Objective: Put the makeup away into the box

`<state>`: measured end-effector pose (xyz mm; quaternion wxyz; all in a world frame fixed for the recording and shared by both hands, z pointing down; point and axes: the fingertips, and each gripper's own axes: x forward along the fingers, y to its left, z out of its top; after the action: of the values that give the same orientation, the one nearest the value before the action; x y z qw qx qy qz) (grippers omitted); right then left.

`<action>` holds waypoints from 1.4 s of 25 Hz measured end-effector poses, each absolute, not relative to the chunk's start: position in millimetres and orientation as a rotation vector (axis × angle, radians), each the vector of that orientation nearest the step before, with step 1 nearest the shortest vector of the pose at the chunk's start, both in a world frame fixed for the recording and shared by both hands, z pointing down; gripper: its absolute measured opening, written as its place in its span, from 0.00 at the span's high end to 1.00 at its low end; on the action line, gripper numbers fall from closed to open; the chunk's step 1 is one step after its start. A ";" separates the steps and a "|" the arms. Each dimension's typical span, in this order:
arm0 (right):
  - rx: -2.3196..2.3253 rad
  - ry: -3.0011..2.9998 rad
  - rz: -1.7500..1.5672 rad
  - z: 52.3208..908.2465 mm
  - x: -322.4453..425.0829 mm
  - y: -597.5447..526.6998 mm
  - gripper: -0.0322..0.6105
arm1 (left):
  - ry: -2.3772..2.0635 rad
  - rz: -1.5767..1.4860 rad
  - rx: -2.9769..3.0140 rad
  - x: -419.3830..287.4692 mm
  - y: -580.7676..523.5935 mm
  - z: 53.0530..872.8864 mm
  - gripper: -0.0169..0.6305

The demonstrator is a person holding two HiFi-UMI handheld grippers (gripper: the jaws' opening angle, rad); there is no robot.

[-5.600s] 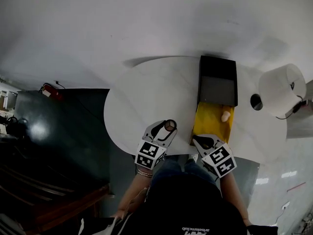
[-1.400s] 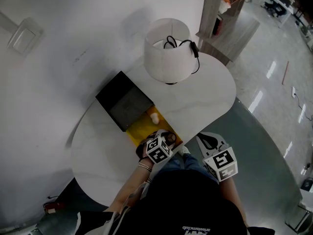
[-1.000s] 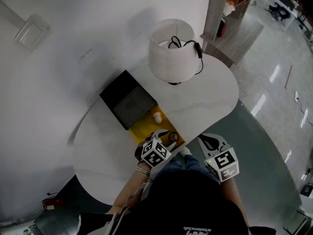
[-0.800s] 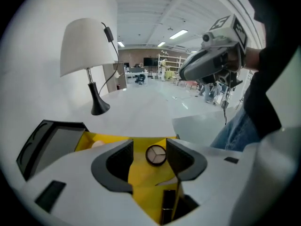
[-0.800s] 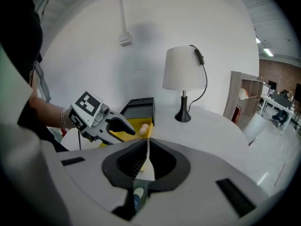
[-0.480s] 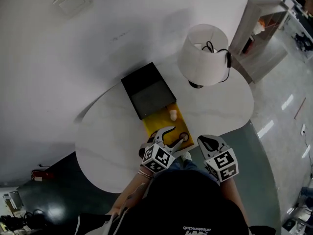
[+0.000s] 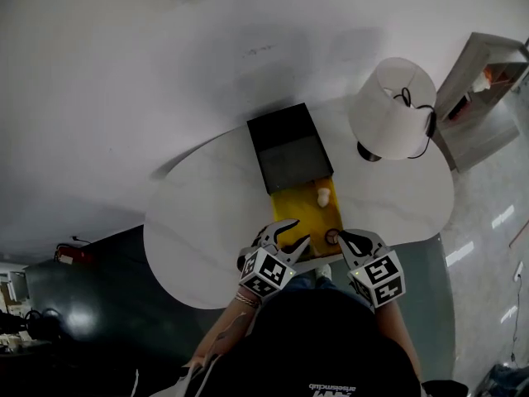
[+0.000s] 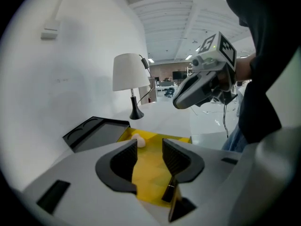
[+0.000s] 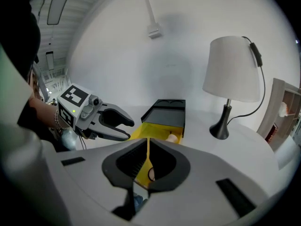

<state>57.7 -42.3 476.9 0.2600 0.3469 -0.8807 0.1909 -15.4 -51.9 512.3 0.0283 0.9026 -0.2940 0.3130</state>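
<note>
A yellow open box (image 7: 302, 209) sticks out from under its black lid (image 7: 289, 143) on the white table (image 7: 207, 222). A small cream makeup piece (image 7: 323, 196) lies in it, and a round compact (image 7: 331, 237) lies at its near right corner. My left gripper (image 7: 297, 231) hovers over the box's near edge; its jaws have just been closing and are open with nothing between them (image 8: 149, 147). My right gripper (image 7: 343, 238) is shut and empty, its tips (image 9: 147, 142) close beside the compact.
A white lamp (image 7: 393, 110) with a black cord stands at the table's right, behind the box. The lamp (image 9: 233, 69) also shows in the right gripper view. A wooden shelf (image 7: 483, 81) stands on the floor beyond. My knees are at the table's near edge.
The round compact has left my left gripper and now lies in the yellow box. That gripper has lifted back to the left. My right gripper has come in towards the box.
</note>
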 end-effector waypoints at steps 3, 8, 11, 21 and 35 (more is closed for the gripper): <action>0.887 -2.403 0.507 479.5 47.9 -44.9 0.90 | -0.978 0.944 2.765 -27.5 -51.0 508.7 0.74; 0.808 -2.432 0.477 483.8 35.3 -53.1 0.90 | -1.120 0.869 2.710 -46.2 -49.0 497.0 0.84; 0.761 -2.449 0.460 484.8 27.8 -58.5 0.90 | -1.204 0.889 2.660 -62.2 -44.7 493.0 0.89; 0.710 -2.538 0.257 444.7 19.1 -103.9 0.90 | -1.500 0.894 2.461 -133.9 -42.0 466.2 0.95; 0.777 -2.757 -0.211 317.0 -3.6 -140.6 0.90 | -2.098 0.593 2.275 -246.4 -34.4 350.8 0.95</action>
<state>-3.6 -140.6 317.0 0.1343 0.2679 -0.9512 -0.0729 -246.4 -34.4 350.8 -0.0048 0.7220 -0.6658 0.1881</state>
